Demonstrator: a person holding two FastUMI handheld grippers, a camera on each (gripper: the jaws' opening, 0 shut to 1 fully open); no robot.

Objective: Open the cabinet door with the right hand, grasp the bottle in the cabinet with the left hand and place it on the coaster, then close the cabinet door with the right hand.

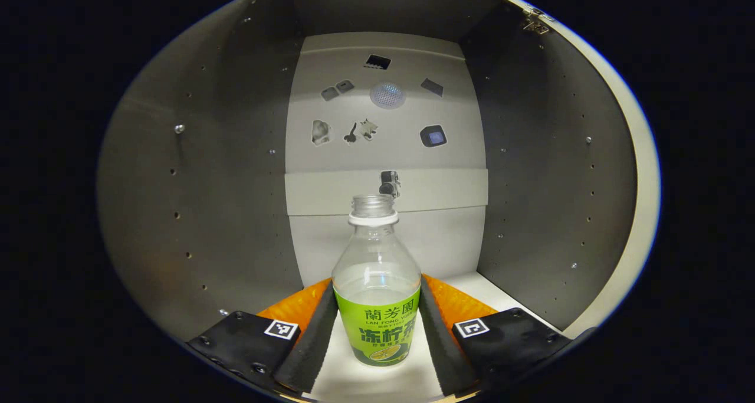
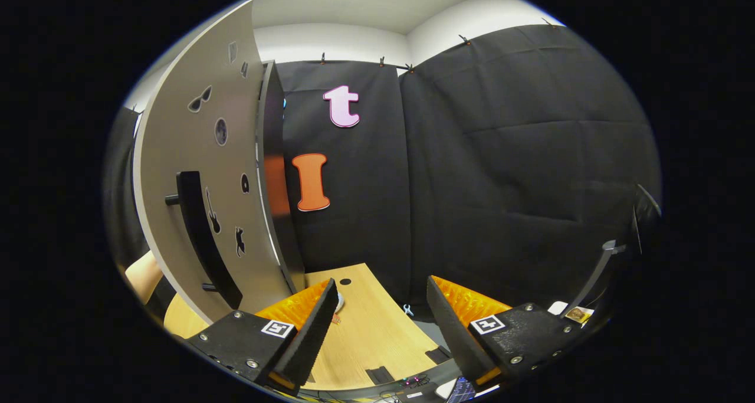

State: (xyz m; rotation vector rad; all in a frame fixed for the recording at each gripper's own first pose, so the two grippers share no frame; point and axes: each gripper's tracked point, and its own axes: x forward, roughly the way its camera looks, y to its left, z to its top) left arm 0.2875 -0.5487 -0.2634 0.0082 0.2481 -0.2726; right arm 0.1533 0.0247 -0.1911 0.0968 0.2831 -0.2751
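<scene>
The left gripper (image 1: 377,326) is held level inside the cabinet (image 1: 224,155), its 2 fingers spread. The right gripper (image 2: 377,326) is held outside the cabinet, right of its door (image 2: 194,155), fingers parted.

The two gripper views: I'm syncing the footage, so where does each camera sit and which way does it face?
Left gripper view: rides the left tool, looking into the cabinet at the bottle between its fingers.
Right gripper view: rides the right tool, facing the open cabinet door, its handle and the wooden table; a bit of arm shows.
Shared: the cabinet, inside versus door.
</scene>
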